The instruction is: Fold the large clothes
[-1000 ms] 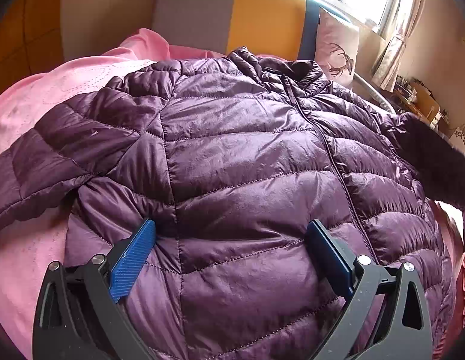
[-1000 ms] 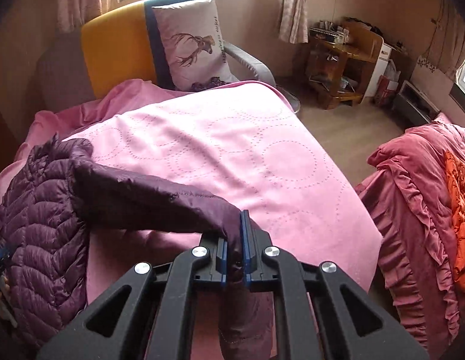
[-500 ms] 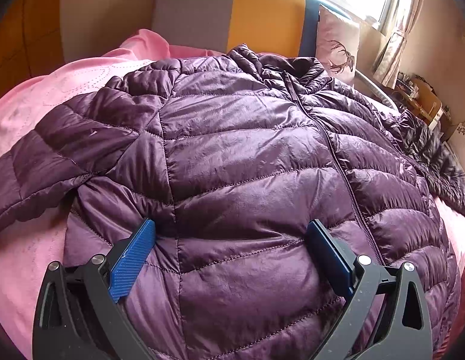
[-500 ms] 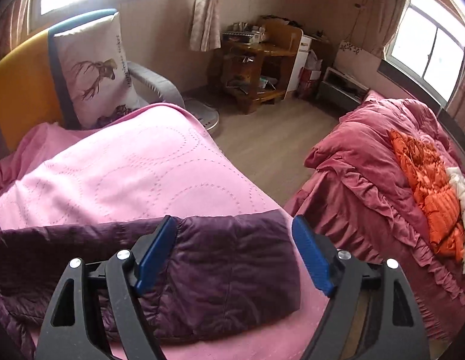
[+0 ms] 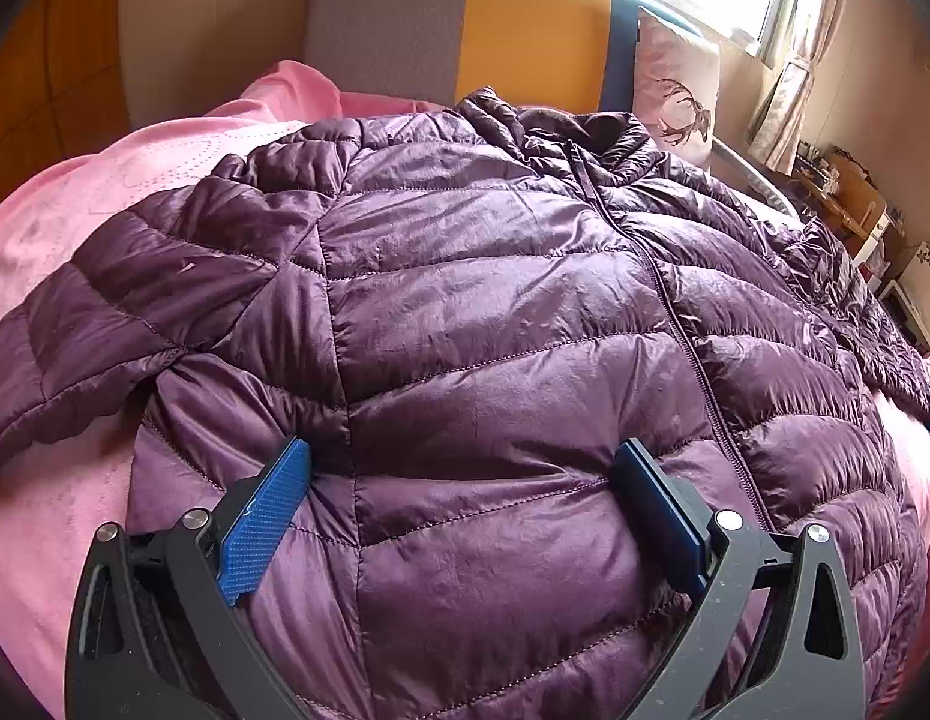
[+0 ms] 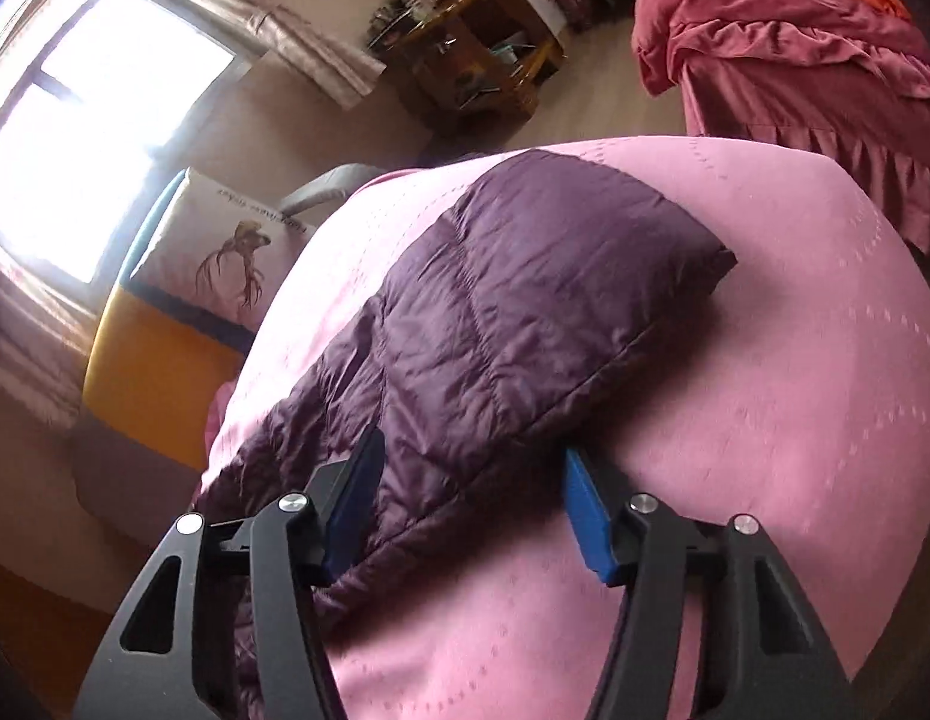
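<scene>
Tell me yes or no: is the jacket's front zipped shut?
Yes: in the left wrist view the zip runs closed from the collar down the front of the purple jacket.

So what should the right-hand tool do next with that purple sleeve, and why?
Probably finish closing on the sleeve, then carry it across onto the jacket's body. The sleeve lies stretched out flat on the pink blanket; the right gripper's jaws straddle it, closing but not yet pinching. The left gripper rests open on the jacket front.

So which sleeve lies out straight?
The sleeve by the right gripper, flat on the pink cover; the other sleeve bends at its elbow.
</scene>
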Demonstrator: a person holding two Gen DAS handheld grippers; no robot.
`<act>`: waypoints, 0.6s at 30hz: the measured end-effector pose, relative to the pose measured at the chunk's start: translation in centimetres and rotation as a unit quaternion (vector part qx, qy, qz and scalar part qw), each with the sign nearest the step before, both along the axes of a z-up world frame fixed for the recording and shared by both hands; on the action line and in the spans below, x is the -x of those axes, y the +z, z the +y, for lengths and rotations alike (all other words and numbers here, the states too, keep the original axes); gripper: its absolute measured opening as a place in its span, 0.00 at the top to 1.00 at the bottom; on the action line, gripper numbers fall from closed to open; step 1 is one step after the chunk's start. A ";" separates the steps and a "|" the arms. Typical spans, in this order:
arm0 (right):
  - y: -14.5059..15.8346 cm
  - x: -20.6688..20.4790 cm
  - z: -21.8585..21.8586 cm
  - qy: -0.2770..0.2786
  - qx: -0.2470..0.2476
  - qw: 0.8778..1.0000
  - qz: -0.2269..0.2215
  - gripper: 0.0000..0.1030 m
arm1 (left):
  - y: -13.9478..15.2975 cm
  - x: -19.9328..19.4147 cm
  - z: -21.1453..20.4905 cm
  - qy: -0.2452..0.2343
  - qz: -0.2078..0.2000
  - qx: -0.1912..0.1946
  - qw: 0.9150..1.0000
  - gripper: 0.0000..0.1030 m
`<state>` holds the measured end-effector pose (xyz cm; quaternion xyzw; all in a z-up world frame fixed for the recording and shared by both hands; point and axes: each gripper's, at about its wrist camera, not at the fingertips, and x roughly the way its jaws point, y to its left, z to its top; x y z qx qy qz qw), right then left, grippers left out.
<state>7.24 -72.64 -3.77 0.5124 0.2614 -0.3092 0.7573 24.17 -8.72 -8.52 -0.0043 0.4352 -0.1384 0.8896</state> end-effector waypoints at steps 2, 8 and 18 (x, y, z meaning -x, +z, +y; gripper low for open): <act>0.2 -0.4 -0.8 -0.011 0.001 1.000 0.000 0.56 | 0.0 0.0 0.0 0.001 -0.002 -0.001 1.000 0.04; 2.9 0.3 0.4 0.012 0.070 0.997 0.033 0.94 | -0.1 0.1 -0.2 0.002 -0.003 -0.008 1.000 0.04; 0.4 6.3 3.0 -0.008 0.058 0.996 0.072 0.95 | -0.1 0.0 -0.1 -0.003 -0.003 -0.016 1.000 0.04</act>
